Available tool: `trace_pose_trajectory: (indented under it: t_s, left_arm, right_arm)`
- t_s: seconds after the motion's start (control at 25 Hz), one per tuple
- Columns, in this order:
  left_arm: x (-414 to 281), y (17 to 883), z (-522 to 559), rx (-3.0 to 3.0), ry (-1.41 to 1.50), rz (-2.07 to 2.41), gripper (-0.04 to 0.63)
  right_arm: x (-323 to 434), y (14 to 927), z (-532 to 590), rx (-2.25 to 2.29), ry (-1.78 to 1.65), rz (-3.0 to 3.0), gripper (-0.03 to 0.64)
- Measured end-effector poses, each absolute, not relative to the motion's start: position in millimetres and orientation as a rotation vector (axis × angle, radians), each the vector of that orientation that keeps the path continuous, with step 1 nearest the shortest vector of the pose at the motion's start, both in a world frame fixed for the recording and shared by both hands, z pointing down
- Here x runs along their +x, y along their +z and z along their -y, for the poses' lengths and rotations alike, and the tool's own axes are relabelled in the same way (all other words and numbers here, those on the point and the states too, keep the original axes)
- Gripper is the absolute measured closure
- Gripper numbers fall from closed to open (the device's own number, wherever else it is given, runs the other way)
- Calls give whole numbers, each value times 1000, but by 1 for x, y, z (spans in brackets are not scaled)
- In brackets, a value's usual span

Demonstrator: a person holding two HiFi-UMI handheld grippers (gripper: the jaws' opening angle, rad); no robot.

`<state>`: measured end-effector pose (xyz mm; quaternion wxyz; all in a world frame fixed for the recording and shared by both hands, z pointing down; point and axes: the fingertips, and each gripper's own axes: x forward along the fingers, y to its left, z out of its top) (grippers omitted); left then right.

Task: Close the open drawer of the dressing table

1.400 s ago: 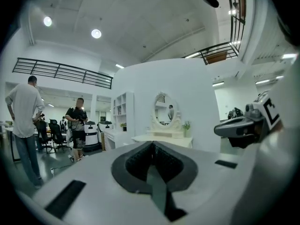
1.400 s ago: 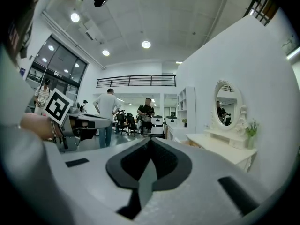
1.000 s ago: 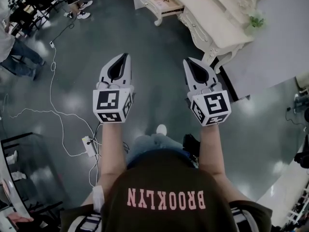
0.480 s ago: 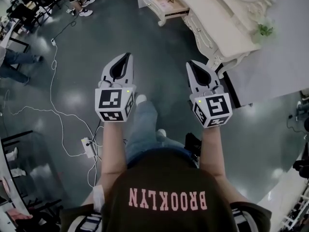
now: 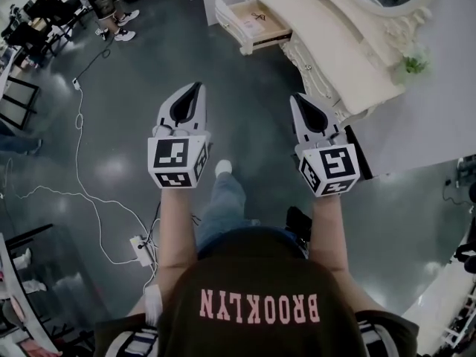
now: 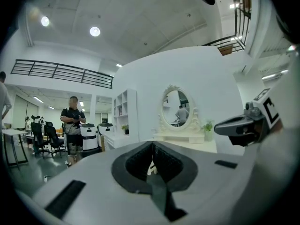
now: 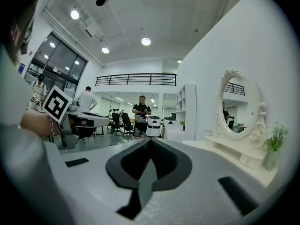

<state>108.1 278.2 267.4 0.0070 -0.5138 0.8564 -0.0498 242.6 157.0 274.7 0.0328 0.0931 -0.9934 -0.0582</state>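
The left tool [image 5: 195, 89] and the right tool [image 5: 296, 99] were both fully closed, jaws together with nothing between them, and pointed level above the floor [image 5: 111, 117]. The drawer [image 5: 256, 22] stood open at one end of the dressing table [image 5: 335, 50], well ahead of both tools.

The head view is taken from above, looking steeply down at the floor [image 5: 111, 162], with the dressing table [image 5: 327, 43] well ahead at top right. Both gripper views are aimed level across the room, from afar; its mirror [image 6: 176, 108] is shared by all three.
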Motion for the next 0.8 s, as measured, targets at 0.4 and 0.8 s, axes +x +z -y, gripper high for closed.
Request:
trace_pose_trajectory:
  t_s: [0.4,0.8]
  left_arm:
    - [-15,274,-220,-1660,-101,-2694,591]
    - [-128,279,-172,-1749,-88,-2669,591]
  right_arm:
    - [133,275,-106,346,-108,3044,621]
    - [26,276,-67,426,-144,2995,621]
